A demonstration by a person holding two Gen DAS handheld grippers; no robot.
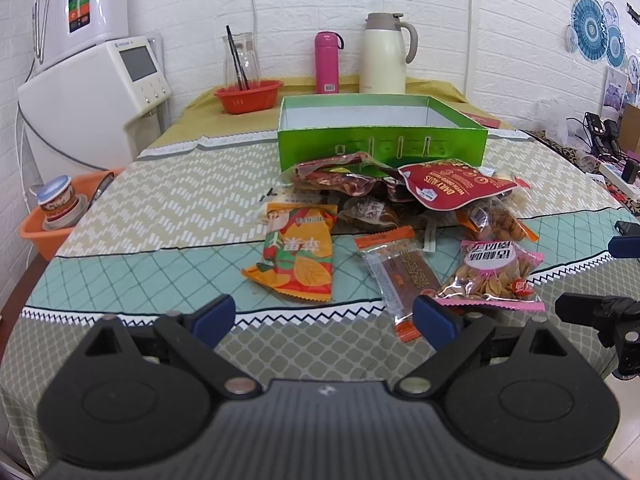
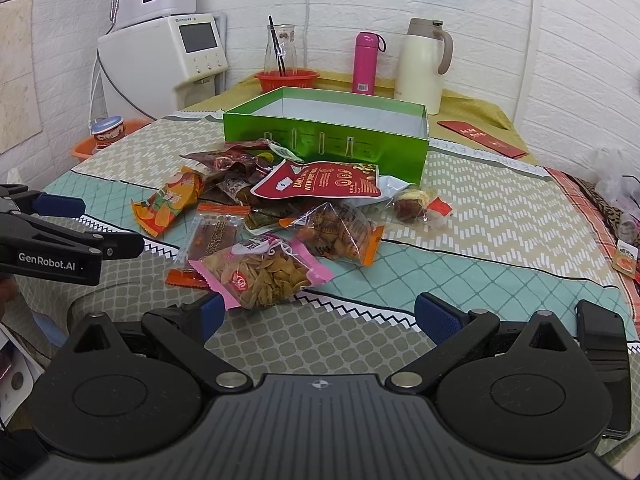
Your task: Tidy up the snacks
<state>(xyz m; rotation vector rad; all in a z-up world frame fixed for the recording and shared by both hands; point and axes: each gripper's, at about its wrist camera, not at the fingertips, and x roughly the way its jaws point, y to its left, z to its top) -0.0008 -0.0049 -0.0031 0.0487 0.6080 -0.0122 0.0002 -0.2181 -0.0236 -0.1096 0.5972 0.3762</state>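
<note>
A heap of snack packets lies in front of an empty green box [image 1: 382, 146] [image 2: 326, 138]. Nearest are an orange leaf-print packet [image 1: 298, 258] [image 2: 168, 204], a clear bar with orange ends [image 1: 394, 276] [image 2: 208, 240], a pink-edged seed bag [image 1: 494, 276] [image 2: 262, 270], a red nuts pouch [image 1: 452, 188] [image 2: 324, 180] and an orange peanut bag [image 2: 340, 234]. My left gripper [image 1: 324, 316] hovers open just short of the leaf-print packet, holding nothing. The right gripper [image 2: 316, 316] is open too, its left pad beside the seed bag. In the right wrist view the left gripper [image 2: 70, 224] shows at the left edge.
Behind the box stand a cream thermos jug [image 1: 386, 56], a pink bottle [image 1: 326, 62] and a red basket [image 1: 248, 96] with a glass carafe. A white appliance [image 1: 96, 92] and an orange bin [image 1: 60, 216] are at the left. A black phone [image 2: 604, 364] lies at the right edge.
</note>
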